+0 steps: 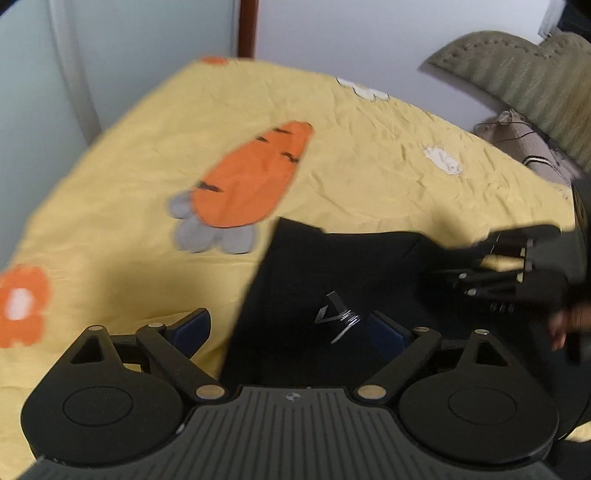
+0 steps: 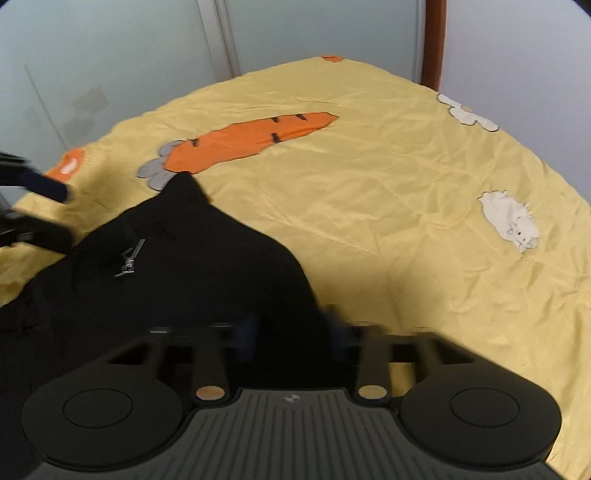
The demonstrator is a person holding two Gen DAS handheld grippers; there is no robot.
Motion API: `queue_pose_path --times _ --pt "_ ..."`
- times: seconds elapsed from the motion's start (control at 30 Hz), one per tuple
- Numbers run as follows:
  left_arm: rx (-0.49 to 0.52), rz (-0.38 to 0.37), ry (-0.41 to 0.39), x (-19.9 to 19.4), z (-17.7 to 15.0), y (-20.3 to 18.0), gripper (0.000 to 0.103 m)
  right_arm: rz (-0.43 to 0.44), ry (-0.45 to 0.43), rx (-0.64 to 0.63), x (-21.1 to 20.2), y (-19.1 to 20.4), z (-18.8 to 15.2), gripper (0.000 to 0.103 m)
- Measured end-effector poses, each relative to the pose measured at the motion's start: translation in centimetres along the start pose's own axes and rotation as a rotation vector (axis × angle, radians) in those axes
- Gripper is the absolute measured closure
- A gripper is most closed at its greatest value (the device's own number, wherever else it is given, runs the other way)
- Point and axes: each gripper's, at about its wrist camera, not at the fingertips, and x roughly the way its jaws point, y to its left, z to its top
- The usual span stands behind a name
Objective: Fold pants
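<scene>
Black pants (image 1: 332, 273) with a small silver logo (image 1: 338, 317) lie on a yellow sheet (image 1: 369, 166). My left gripper (image 1: 291, 332) is open. It straddles the pants' left edge, with one blue pad (image 1: 192, 328) over the sheet and the other over the cloth. It also shows at the left edge of the right wrist view as the left gripper (image 2: 55, 210). My right gripper (image 2: 295, 330) is blurred. Its jaws stand narrow, with the right edge of the pants (image 2: 184, 277) between them. The left wrist view has the right gripper (image 1: 458, 258) at the cloth's far right edge.
The sheet carries a large orange carrot print (image 1: 251, 177) and white animal prints (image 2: 511, 221). An olive padded headboard (image 1: 517, 74) and a beige thing with cables (image 1: 517, 136) sit at the right. A wooden post (image 1: 245, 26) and pale walls stand behind. A hand (image 1: 561, 325) holds the right gripper.
</scene>
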Motion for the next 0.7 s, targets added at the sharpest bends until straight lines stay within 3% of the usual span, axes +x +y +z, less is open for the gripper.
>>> queue_pose_path --times 0.03,0.1,0.3,0.37,0.53,0.6,0.7 --pt "-0.034 -0.009 0.029 0.7 0.6 -0.1 0.012 -0.024 -0.013 -0.017 -0.3 0.5 -0.1 0.092" --pt "-0.115 -0.056 0.068 2.0 1.7 -0.1 0.011 -0.082 -0.049 -0.092 -1.3 2.4 -0.8 0.095" --pt "-0.324 -0.198 0.242 5.8 3.2 0.6 0.015 -0.356 -0.170 -0.441 -4.5 12.1 -4.2 0.095" --pt "-0.392 -0.231 0.249 6.1 3.0 1.0 0.014 -0.421 -0.198 -0.541 -5.1 14.8 -5.6 0.095" --pt "-0.304 -0.204 0.248 5.5 2.9 0.2 0.014 -0.557 -0.228 -0.679 -5.5 18.2 -7.6 0.095" --pt "-0.253 -0.197 0.211 4.0 2.8 0.3 0.013 -0.621 -0.212 -0.751 -5.0 19.1 -8.3 0.095" --pt "-0.097 -0.118 0.126 1.5 2.6 -0.1 0.013 -0.643 -0.201 -0.770 -5.2 19.6 -8.8 0.095"
